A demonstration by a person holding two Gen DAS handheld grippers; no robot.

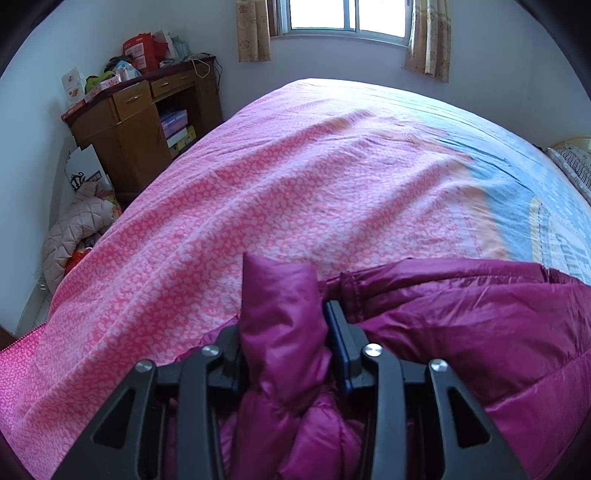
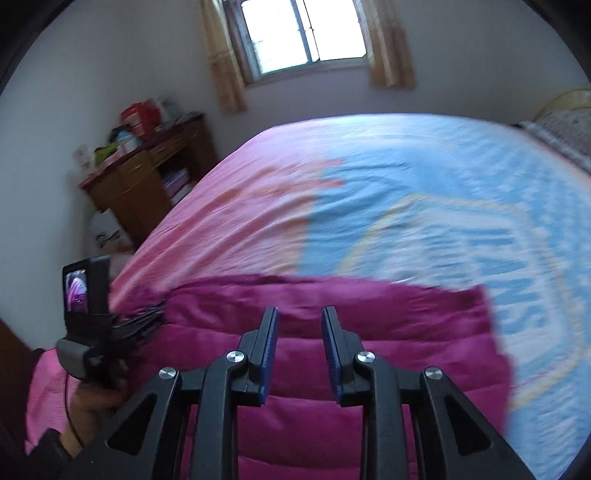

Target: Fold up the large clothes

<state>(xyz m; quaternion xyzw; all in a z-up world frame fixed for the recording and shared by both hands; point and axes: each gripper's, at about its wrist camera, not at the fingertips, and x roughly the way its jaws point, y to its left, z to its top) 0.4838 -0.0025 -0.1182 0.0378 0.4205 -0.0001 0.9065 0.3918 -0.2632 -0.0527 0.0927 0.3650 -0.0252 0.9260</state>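
The purple padded jacket [image 2: 332, 354] lies at the near edge of the bed [image 1: 295, 184], a fold of it standing between the left gripper [image 1: 284, 328]'s loosened jaws, while the right gripper [image 2: 299, 350] hovers spread and empty above it; before leaving, let the fold drop flat.

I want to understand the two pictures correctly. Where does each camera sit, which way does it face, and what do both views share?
Left wrist: sits on the left gripper, looks across the bed toward the window; a fold of the purple jacket stands between its fingers.
Right wrist: sits on the right gripper, open above the jacket; the person's left hand shows.
Shared: bed, jacket, window, wooden desk.
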